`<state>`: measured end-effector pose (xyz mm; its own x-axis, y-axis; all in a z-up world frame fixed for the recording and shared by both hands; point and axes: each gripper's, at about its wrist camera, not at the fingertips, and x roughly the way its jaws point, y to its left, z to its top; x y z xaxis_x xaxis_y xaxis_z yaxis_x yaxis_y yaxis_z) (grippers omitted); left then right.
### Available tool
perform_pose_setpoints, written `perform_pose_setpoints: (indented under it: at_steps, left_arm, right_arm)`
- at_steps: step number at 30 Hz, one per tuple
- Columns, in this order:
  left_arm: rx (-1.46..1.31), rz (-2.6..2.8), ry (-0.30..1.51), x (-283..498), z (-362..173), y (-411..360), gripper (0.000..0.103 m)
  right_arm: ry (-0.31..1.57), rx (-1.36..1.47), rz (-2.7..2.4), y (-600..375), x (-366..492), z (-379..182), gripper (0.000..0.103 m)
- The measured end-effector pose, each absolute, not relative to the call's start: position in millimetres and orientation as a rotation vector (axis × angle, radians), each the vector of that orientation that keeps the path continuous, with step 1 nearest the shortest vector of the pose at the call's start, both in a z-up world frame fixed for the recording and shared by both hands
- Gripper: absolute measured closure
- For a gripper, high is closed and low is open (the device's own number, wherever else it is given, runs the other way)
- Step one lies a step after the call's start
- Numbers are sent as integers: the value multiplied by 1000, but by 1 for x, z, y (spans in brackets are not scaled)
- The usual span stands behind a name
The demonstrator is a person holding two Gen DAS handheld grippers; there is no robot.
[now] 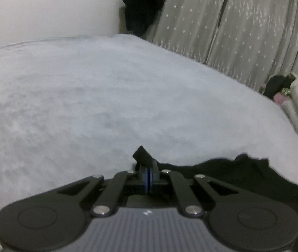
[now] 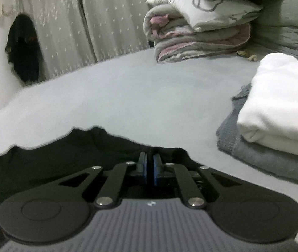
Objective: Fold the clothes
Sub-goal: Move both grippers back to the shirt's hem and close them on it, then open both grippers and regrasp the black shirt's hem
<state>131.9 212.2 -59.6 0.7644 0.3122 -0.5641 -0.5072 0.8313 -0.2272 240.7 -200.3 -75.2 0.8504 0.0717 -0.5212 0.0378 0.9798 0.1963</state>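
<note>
Nearest me, at the bed's (image 1: 85,94) near edge, my left gripper (image 1: 148,173) pinches a corner of the black garment (image 1: 243,174); a small tuft of cloth stands up above the closed pads. My right gripper (image 2: 149,169), tilted downward like the left, is clamped on the same garment's (image 2: 64,153) edge. Farther right, a folded white cloth (image 2: 281,103) rests on a folded grey one (image 2: 254,157). At the far edge lie rolled quilts (image 2: 199,31), then the starred curtain (image 2: 81,21).
</note>
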Motion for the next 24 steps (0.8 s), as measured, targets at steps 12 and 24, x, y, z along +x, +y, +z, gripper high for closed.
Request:
perform_pose_setpoints:
  at_steps: [12,24]
  left_arm:
    - [-427,328,640,104,-51,202,67]
    - [-523,123,761,47,-56,170,66]
  right_arm:
    - [667,259,90,-199,233,-72,57]
    - [767,354,147,-203,173,-67,57]
